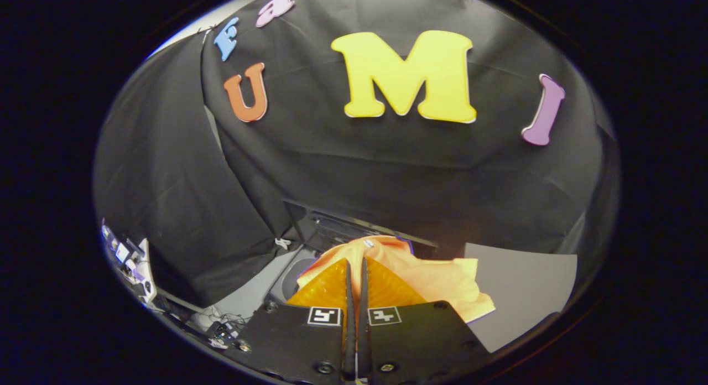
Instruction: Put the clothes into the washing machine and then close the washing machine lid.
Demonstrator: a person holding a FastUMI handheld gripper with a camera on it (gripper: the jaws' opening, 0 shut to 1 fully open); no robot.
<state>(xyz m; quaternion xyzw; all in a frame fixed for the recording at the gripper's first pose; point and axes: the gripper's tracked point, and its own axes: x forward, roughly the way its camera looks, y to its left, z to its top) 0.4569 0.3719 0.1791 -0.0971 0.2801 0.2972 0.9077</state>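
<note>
My tool point(355, 269) has its fingers point(348, 296) pressed nearly together, with a thin slit between them. Orange cloth shows through the slit and around the tips, but I cannot tell whether the pads actually pinch it. The orange garment point(431, 282) lies bunched just ahead of and under the fingers, spreading right onto a grey surface point(520, 285). Its far edge has a collar with a small white label. Left of the garment I see a round dark opening in a grey top point(293, 277), likely the washing machine, partly covered by the cloth. A raised dark lid point(354, 224) stands behind it. Cables and small electronics point(221, 329) sit near left.
</note>
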